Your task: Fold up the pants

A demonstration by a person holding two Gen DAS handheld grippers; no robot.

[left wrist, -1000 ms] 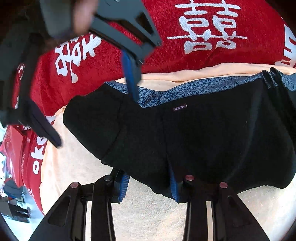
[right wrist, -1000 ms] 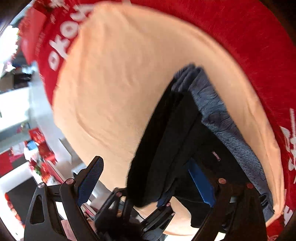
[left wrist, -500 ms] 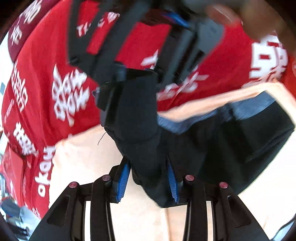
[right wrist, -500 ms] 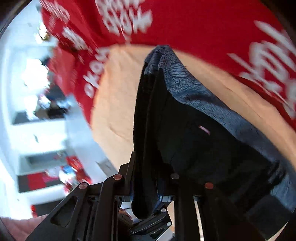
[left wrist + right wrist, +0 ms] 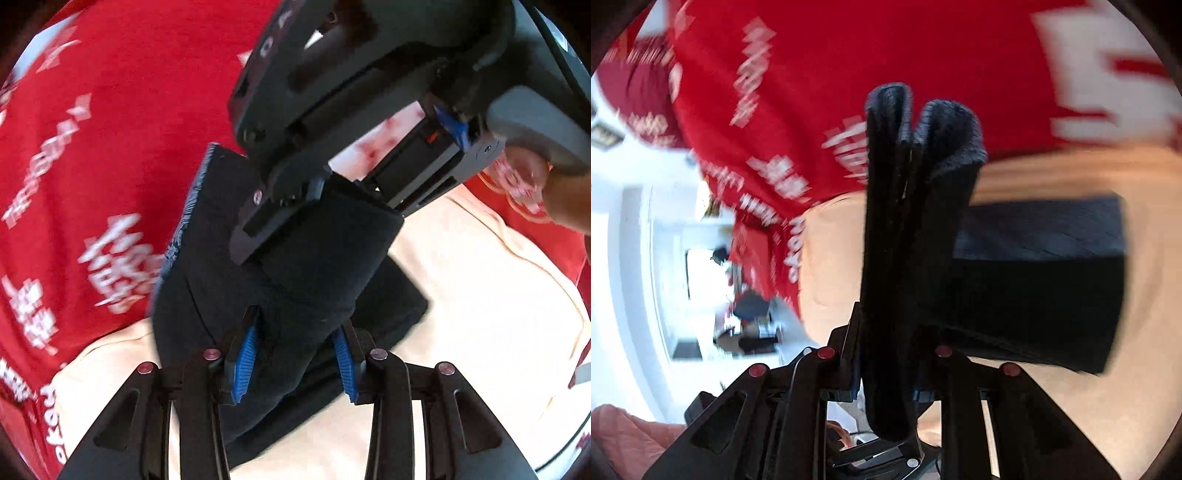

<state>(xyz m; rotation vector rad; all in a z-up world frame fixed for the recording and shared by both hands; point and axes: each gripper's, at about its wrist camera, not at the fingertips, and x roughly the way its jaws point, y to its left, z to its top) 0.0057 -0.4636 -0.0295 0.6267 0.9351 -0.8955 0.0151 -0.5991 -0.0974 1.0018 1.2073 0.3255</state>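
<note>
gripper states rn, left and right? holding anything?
Left gripper: closed on the black pants.
Right gripper: fingers clamped on a bunched fold of the same pants, opening slightly.

Home — red printed bedspread (image 5: 122,122)

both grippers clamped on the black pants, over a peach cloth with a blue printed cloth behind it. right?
Not quite: the printed cloth is red with white lettering, not blue, as the left wrist view shows. The rest holds: left gripper and right gripper both clamp the black pants above the peach cloth.
</note>
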